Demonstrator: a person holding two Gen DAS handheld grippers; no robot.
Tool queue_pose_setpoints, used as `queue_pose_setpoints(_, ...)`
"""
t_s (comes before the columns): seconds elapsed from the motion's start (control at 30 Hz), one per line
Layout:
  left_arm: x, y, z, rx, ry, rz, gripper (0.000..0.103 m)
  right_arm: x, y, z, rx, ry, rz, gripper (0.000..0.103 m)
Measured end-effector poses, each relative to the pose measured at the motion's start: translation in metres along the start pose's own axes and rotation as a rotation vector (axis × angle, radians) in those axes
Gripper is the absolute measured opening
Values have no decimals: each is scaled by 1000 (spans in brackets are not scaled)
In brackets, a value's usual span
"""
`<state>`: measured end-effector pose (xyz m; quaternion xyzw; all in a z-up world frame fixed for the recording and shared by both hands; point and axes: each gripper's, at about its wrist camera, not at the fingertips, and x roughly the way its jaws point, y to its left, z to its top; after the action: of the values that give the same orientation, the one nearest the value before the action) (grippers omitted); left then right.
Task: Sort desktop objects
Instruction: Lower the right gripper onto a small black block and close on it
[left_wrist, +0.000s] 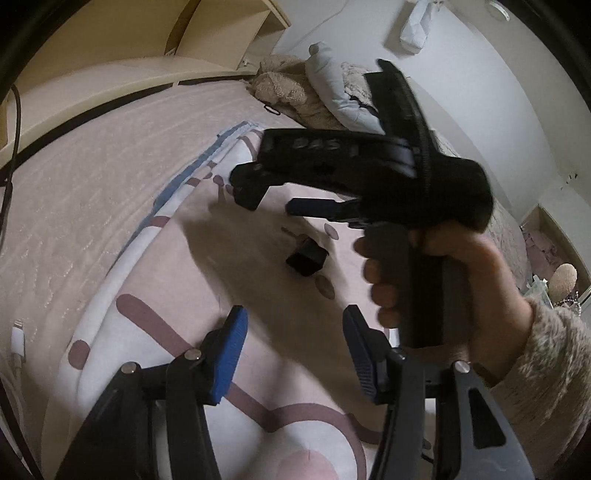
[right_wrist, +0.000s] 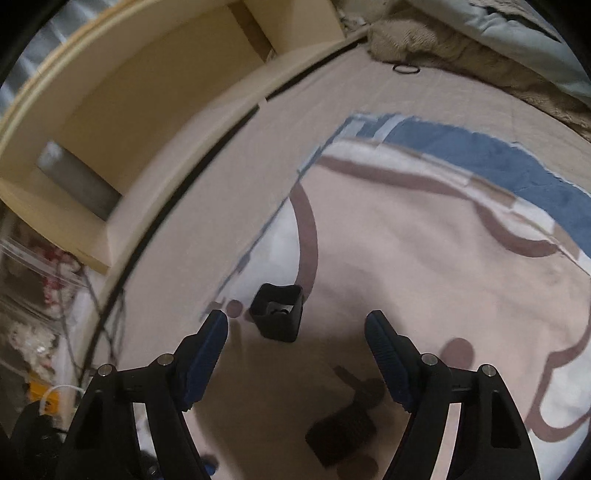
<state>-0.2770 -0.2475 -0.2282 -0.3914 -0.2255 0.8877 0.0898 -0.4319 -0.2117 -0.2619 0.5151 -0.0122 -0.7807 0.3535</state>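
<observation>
Bedspread (right_wrist: 424, 258) in pink and white with brown and blue shapes, spread over a bed. Small black box (right_wrist: 277, 312), open-topped, resting on it just beyond the right hand-held gripper (right_wrist: 297, 328), nearer its left finger, untouched. Right hand-held gripper spread wide, empty, gripped by a hand (left_wrist: 443, 280) in a fluffy sleeve (left_wrist: 546, 373). Left hand-held gripper (left_wrist: 293, 341) about half open, nothing between its blue pads (left_wrist: 229, 354), black box well beyond. Cream shelving (right_wrist: 129, 122) far left; rumpled bedding (left_wrist: 317, 85) at the far end.
</observation>
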Motion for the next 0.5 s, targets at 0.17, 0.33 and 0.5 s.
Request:
queue_pose_setpoints(0.17, 4, -2, 4, 10, -4, 6, 54, -6, -2, 2, -21, -44, 43, 28)
queue_pose_setpoints(0.33, 15, -15, 8, 64, -1, 51, 53, -35, -28, -5, -47, -86, 44, 26)
queue_pose_setpoints(0.5, 33, -28, 13, 119, 15, 90, 53, -44, -58, -14, -14, -71, 37, 25)
